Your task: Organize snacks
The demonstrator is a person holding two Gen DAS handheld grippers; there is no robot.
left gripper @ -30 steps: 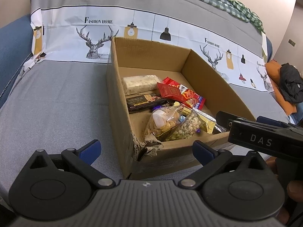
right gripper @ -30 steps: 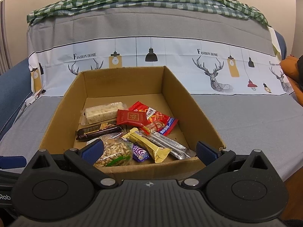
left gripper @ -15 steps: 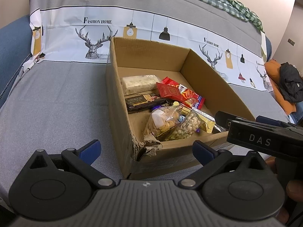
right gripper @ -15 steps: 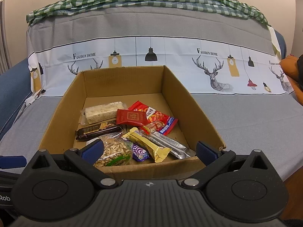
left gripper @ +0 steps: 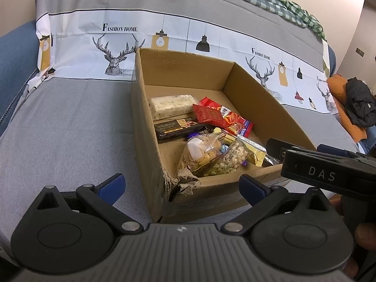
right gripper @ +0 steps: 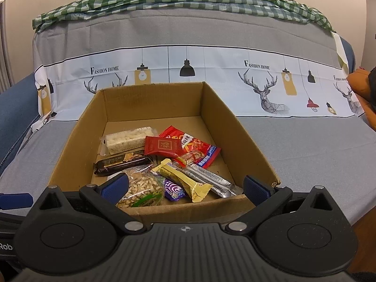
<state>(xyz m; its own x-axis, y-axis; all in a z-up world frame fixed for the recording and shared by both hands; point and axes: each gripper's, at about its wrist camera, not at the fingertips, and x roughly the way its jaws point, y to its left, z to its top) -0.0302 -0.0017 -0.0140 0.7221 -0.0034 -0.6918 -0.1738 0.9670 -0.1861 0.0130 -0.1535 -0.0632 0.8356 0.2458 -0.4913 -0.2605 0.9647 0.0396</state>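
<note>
A: Where are the snacks?

B: All in the box [right gripper: 237,136] on the grey sofa cover [right gripper: 305,145]. A pale nougat bar [right gripper: 128,138] lies at the back, a red packet [right gripper: 162,146] beside it, a dark bar [right gripper: 122,163] in front, and a nut bag [right gripper: 143,188] by the near wall.

A: And the claws?

B: The left gripper [left gripper: 181,188] is spread wide and empty, near the box's torn corner [left gripper: 181,183]. The right gripper [right gripper: 185,185] is wide too, holding nothing, its fingers [right gripper: 256,189] at the near rim.
</note>
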